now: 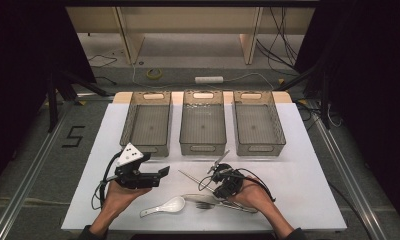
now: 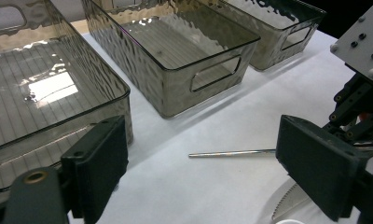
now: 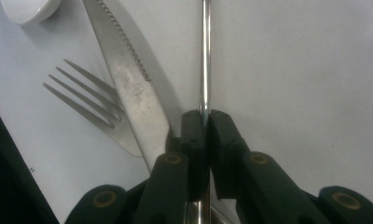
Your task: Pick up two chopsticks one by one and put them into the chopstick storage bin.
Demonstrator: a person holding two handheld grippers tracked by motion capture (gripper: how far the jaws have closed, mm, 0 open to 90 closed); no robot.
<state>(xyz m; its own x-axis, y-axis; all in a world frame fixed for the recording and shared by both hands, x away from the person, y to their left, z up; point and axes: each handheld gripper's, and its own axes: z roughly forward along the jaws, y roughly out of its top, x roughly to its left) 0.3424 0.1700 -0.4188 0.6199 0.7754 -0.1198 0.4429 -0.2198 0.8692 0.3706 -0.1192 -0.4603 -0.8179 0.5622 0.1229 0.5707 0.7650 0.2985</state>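
Right gripper [image 3: 204,122] clamped on the metal rod [image 3: 205,56]; left gripper [image 2: 198,172] idle with jaws apart.

Your right jaws pinch the thin rod near its end; it runs straight out ahead of them, low over the white table [image 1: 308,185], near the front edge, with its tip [image 1: 180,172] pointing toward your left gripper. Just beside it lie the serrated knife [image 3: 128,79], the fork [image 3: 89,100] partly under the blade, and the white spoon [image 1: 164,207]. Your left gripper has nothing between its jaws and sits just short of the left bin [image 1: 146,122]. Middle bin [image 1: 203,122] and right bin [image 1: 258,122] stand in a row beyond.
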